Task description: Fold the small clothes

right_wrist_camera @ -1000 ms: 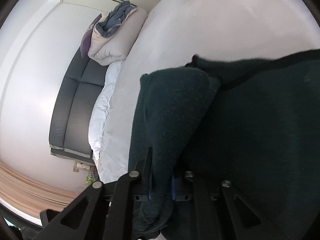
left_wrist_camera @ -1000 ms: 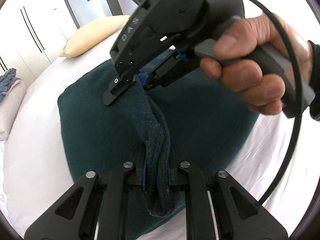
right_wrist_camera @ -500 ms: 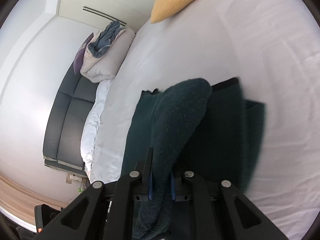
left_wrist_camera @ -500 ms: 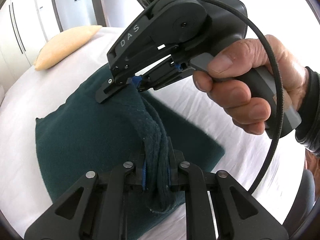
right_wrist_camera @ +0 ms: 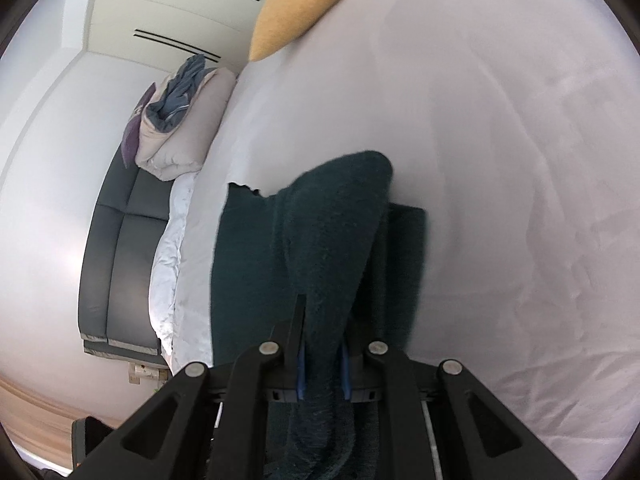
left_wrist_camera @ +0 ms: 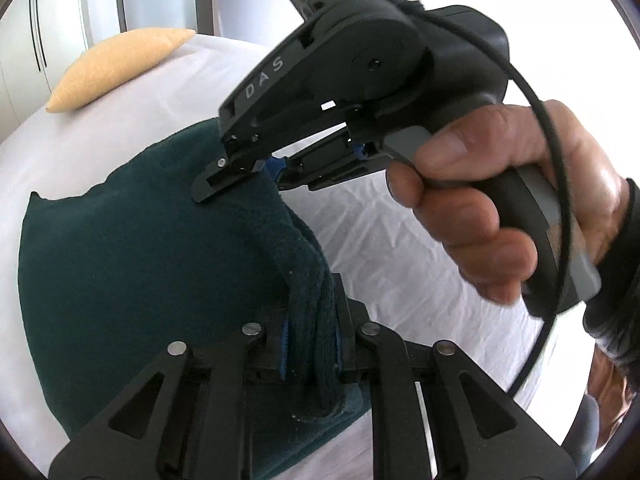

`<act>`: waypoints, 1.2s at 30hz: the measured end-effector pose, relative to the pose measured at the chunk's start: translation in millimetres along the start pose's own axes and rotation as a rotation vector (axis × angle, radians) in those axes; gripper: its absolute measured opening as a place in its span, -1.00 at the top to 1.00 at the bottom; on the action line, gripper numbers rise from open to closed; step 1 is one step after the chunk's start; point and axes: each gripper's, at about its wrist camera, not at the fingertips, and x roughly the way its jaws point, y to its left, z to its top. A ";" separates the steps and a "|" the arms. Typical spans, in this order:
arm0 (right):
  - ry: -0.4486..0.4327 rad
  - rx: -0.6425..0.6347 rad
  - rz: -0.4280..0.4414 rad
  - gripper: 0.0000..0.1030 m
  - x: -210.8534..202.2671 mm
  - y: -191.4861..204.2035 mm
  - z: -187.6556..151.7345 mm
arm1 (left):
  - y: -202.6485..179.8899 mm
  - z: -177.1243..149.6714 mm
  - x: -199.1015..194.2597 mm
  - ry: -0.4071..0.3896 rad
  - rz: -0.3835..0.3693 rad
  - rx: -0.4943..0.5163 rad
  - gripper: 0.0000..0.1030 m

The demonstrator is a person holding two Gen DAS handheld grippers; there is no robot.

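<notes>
Right now both grippers are clamped on the same dark green cloth [left_wrist_camera: 132, 264], which lies spread on the white bed [left_wrist_camera: 400, 248]. Nearest the foot of that cloth, the left gripper [left_wrist_camera: 310, 354] pinches a bunched edge between its blue pads. Further up the cloth, the right gripper [left_wrist_camera: 266, 170], held in a person's hand [left_wrist_camera: 500, 208], grips the same raised fold. A yellow pillow [left_wrist_camera: 116, 66] sits beyond the cloth, well apart.

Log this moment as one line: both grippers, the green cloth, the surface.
left gripper: shut on green cloth | right gripper: shut on green cloth | cloth: edge lifted, rest on white bed
</notes>
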 end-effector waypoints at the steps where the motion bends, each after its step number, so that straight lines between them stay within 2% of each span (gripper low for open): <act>1: 0.008 0.004 0.009 0.72 2.0 -2.5 -1.2 | 8.3 -6.1 -6.3 0.001 -0.014 -0.013 0.67; 4: 0.006 0.025 0.055 0.60 3.5 -6.2 -5.0 | 37.4 -27.8 -35.6 0.023 -0.089 -0.066 0.65; 7: 0.008 0.063 0.096 0.47 4.8 -7.4 -9.4 | 64.8 -48.3 -72.5 0.008 -0.174 -0.100 0.61; 9: 0.005 0.057 0.106 0.27 3.4 -1.9 -14.3 | 86.2 -56.9 -95.8 -0.021 -0.218 -0.128 0.61; 10: 0.007 0.057 0.119 0.20 1.6 1.8 -21.2 | 94.2 -59.9 -102.1 -0.036 -0.223 -0.134 0.61; 12: 0.005 0.065 0.140 -0.11 -0.7 7.5 -31.9 | 118.2 -62.4 -118.0 -0.082 -0.215 -0.157 0.61; 14: -0.002 0.061 0.145 -0.16 -6.5 13.4 -48.2 | 143.9 -62.1 -127.8 -0.108 -0.204 -0.191 0.61; 19: -0.019 0.048 0.128 -0.16 -16.7 19.3 -80.2 | 192.0 -69.3 -119.4 -0.082 -0.163 -0.266 0.61; 22: -0.038 0.079 0.106 -0.08 -21.7 11.6 -98.7 | 214.4 -73.0 -103.7 -0.055 -0.153 -0.308 0.61; 25: -0.021 0.094 0.076 0.25 -18.8 6.7 -113.9 | 231.3 -81.8 -94.2 -0.014 -0.146 -0.330 0.61; 27: -0.027 0.107 0.048 0.69 -19.2 1.1 -119.7 | 237.1 -87.6 -77.7 0.010 -0.144 -0.337 0.61; 34: -0.025 0.187 0.127 0.76 -18.8 -17.7 -136.9 | 266.0 -100.1 -66.4 0.084 -0.138 -0.333 0.61; 36: -0.025 0.202 0.134 0.77 -17.4 -23.5 -140.0 | 271.7 -92.4 -53.4 0.112 -0.135 -0.332 0.61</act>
